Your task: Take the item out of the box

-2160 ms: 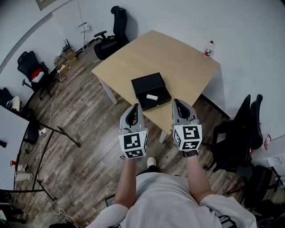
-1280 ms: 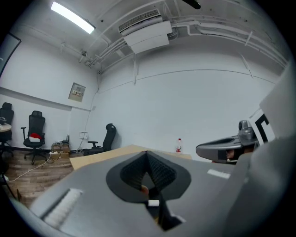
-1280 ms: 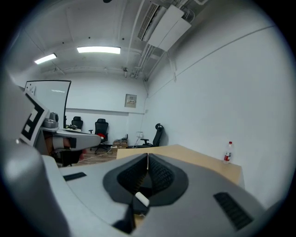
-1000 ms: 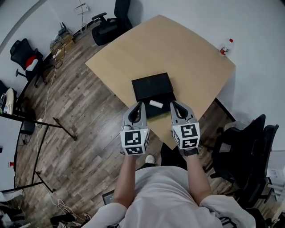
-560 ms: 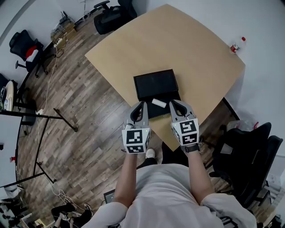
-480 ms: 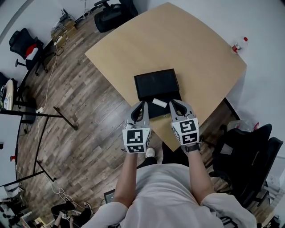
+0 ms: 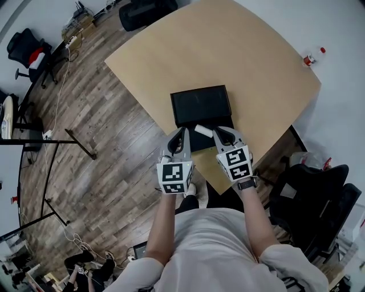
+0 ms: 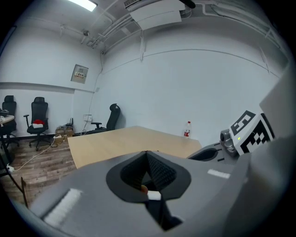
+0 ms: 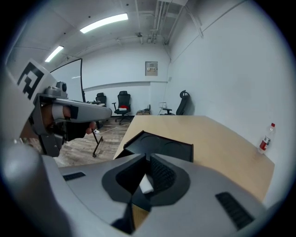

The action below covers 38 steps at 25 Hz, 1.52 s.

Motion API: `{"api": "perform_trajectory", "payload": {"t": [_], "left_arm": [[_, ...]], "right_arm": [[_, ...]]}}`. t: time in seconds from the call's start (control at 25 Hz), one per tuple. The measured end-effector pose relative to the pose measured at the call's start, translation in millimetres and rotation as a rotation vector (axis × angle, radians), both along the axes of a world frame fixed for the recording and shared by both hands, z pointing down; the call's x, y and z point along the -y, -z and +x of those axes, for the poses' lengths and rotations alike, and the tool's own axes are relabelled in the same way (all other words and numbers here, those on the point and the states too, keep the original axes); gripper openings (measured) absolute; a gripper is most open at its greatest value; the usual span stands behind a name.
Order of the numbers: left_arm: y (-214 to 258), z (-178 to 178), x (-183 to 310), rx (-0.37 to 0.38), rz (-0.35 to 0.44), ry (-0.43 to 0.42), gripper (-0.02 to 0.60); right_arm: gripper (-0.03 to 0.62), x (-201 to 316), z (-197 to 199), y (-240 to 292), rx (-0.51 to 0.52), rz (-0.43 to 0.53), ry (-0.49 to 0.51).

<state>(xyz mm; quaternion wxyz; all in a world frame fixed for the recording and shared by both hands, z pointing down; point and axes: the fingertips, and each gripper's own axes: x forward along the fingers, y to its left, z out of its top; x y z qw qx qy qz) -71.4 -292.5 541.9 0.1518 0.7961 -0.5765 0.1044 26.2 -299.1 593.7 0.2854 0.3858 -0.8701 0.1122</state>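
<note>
A black box (image 7: 201, 105) lies open near the front edge of the wooden table (image 7: 239, 51), its lid (image 9: 162, 144) folded back. A small white item (image 7: 203, 130) rests in the box's near half. My left gripper (image 7: 182, 136) hangs over the box's front left edge, jaws shut and empty. My right gripper (image 7: 219, 133) is just right of the white item, also shut with nothing held. Through the right gripper's (image 9: 149, 159) closed jaws the white item (image 9: 146, 184) shows below. The left gripper view has its gripper (image 8: 147, 155) shut, with a white bit (image 8: 154, 196) behind the tips.
A bottle (image 7: 311, 59) with a red cap stands at the table's far right corner. Black office chairs are at the right (image 7: 311, 194) and beyond the table (image 7: 142, 8). A stand's legs (image 7: 57, 142) spread on the wooden floor to the left.
Both grippers have sunk and moved forward to the box's near edge. The right one has come in closer beside the white item.
</note>
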Motion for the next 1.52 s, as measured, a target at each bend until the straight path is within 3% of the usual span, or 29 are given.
{"api": "perform_trajectory", "payload": {"t": [0.32, 1.0, 1.52], "left_arm": [[-12.3, -1.9, 9.8, -0.006, -0.028, 0.017, 0.009], [-40.5, -17.0, 20.3, -0.007, -0.1, 0.063, 0.009], [-53.0, -19.8, 20.8, -0.021, -0.131, 0.073, 0.009]], "right_arm": [[0.019, 7.7, -7.1, -27.8, -0.07, -0.059, 0.105], [0.127, 8.6, -39.1, -104.6, -0.272, -0.156, 0.39], [0.137, 4.9, -50.1, -140.0, -0.34, -0.237, 0.496]]}}
